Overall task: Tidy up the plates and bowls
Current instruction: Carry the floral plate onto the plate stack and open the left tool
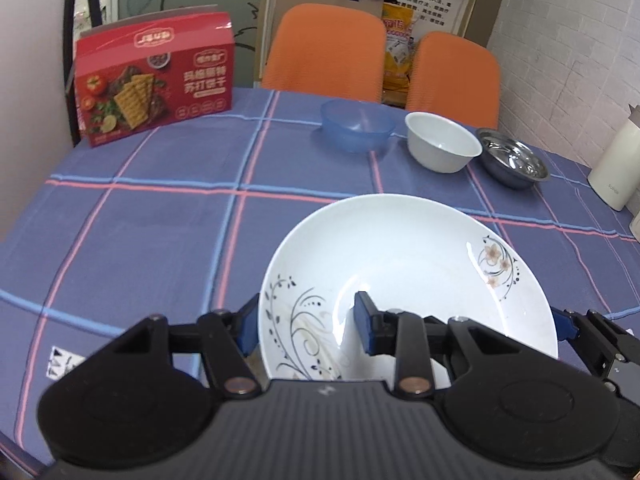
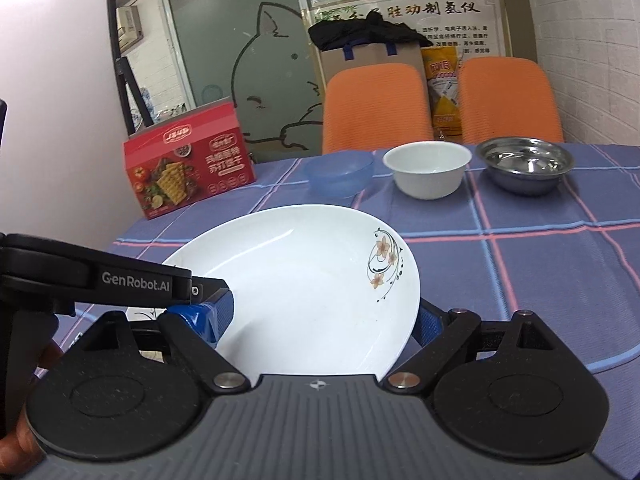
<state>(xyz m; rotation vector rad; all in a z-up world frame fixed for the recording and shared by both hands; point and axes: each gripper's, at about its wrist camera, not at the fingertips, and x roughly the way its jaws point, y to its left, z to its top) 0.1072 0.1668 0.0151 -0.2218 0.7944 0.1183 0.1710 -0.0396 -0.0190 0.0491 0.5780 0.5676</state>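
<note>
- A white floral plate [image 1: 404, 276] sits tilted above the blue plaid tablecloth [image 1: 140, 216], near the front of the table; orange flowers and black scrolls mark its rim.
- The left gripper [image 1: 306, 322] straddles the plate's left rim: 1 blue-padded finger is outside the rim, the other inside the well. The fingers look spread rather than pressed on the rim, with a clear gap beside the inner pad.
- The right gripper [image 2: 324, 320] frames the same plate [image 2: 304, 280] from its near edge, 1 blue pad at the left side and 1 at the right rim. Whether those pads actually press on the plate cannot be told.
- In the right wrist view the left gripper [image 2: 208, 304] shows from the side at the plate's left rim, its arm marked "GenRobot.AI".
- At the far side of the table 3 bowls stand in a row: a blue translucent plastic bowl [image 1: 356, 126] on the left, a white ceramic bowl [image 1: 442, 142] in the middle, a stainless steel bowl [image 1: 512, 158] on the right. All are upright and well apart from the plate.
- A red cracker box [image 1: 154, 80] stands upright at the far left corner of the table.
- 2 orange chairs [image 1: 324, 48] stand behind the table's far edge.
- A cream-coloured jug [image 1: 616, 164] stands at the right edge.
</note>
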